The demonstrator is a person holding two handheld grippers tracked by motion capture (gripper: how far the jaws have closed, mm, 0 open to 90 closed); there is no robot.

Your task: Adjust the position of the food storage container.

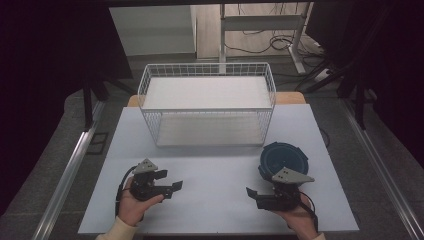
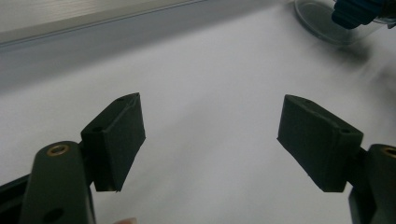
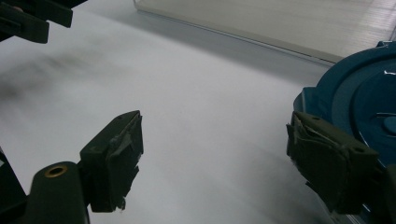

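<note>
A round dark blue lidded container (image 1: 283,156) sits on the pale tabletop (image 1: 215,165) at the right, in front of a white wire basket (image 1: 207,102). My right gripper (image 1: 256,188) is held just in front of the container, pointing left, its jaws open and empty. In the right gripper view the blue lid (image 3: 359,93) lies right beside the right-hand jaw of my right gripper (image 3: 215,144). My left gripper (image 1: 170,181), at the front left, points right with open jaws. In its own view, the left gripper (image 2: 210,135) holds nothing, and the container (image 2: 355,14) is far off.
The wire basket, with a white board as its floor, stands across the back of the table. Dark curtains hang at both sides, and metal rails run along the floor. Cables and a desk frame (image 1: 260,25) are behind the table. Bare tabletop lies between the two grippers.
</note>
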